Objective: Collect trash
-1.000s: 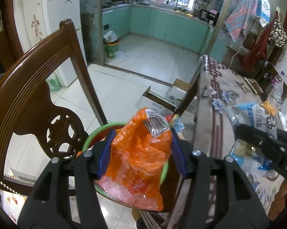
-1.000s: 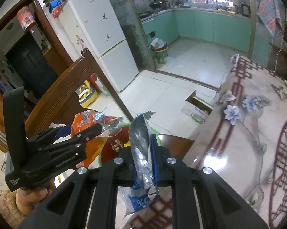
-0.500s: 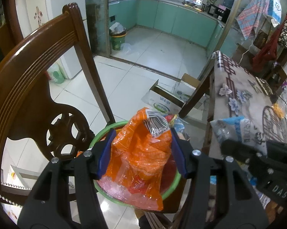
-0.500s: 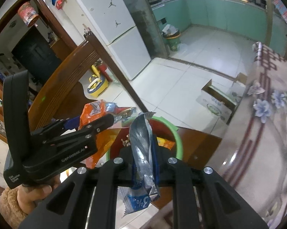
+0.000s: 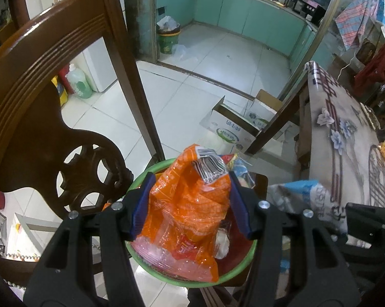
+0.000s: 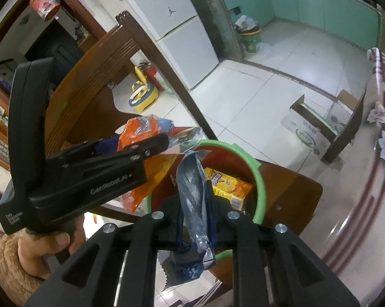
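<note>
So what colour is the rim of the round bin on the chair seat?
Bright green rim, red inside; clearest in the right wrist view.

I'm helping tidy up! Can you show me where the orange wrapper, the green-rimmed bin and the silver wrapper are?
orange wrapper (image 5: 190, 204): left wrist view, on its crinkled middle.
green-rimmed bin (image 6: 259, 179): right wrist view, on the right side of its green rim.
silver wrapper (image 6: 192, 186): right wrist view, on its twisted middle.

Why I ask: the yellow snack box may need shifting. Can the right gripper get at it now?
Probably not: the right gripper is shut on a silver wrapper, though the yellow snack box lies uncovered in the green-rimmed bin.
</note>
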